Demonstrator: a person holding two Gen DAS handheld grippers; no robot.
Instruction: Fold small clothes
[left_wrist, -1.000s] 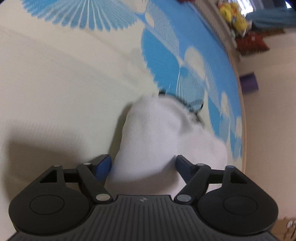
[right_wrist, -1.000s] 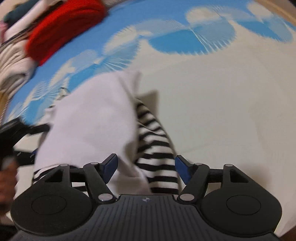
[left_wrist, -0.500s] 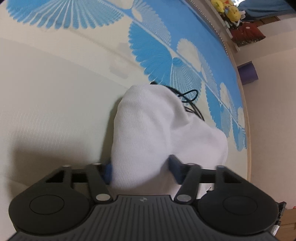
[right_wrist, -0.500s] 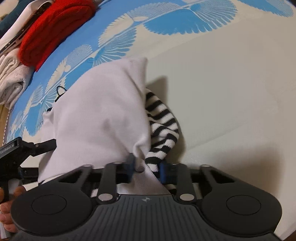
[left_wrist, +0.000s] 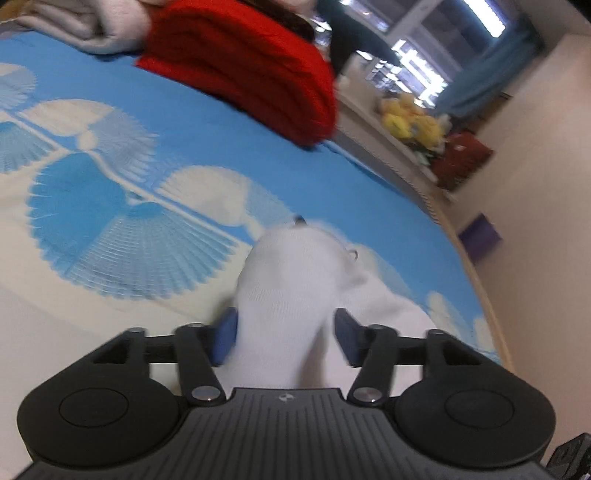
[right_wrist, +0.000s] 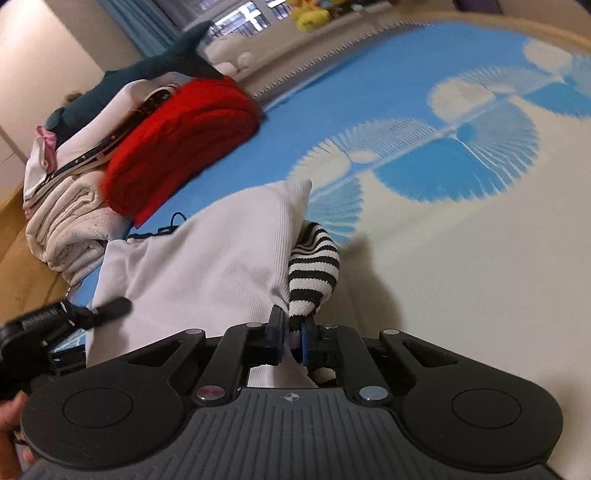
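Change since a second ago: both wrist views are being tilted up from the bed, so the red folded knit (left_wrist: 251, 70) and the window are now being shown ahead of the left gripper (left_wrist: 286, 332); the right gripper (right_wrist: 291, 332), apart then, is now being pressed together on cloth.

Right gripper: the jaws are being held clamped on the white garment (right_wrist: 207, 266) where its striped sleeve (right_wrist: 314, 269) is bunching just ahead of the fingertips.

Left gripper: white cloth is being held between the blue pads (left_wrist: 225, 334); one pad is touching it, the other is standing slightly off, so a firm clamp cannot be told through the blur.

Garment: it is being stretched between the two grippers, raised off the patterned bedspread (left_wrist: 110, 221), its far edge drooping ahead of both.

Step in hand: by judgement, the piece is being lifted for a fold-over.

Doing it well: both corners are best being kept level and taut, the striped sleeve being tucked beneath the white panel, and the edge being laid down ahead of the grippers before any release.

Risk: the cloth is probably slipping easily from a loose left hold.

Clearance: the stacked clothes (right_wrist: 66, 210) are lying close on the left-gripper side.
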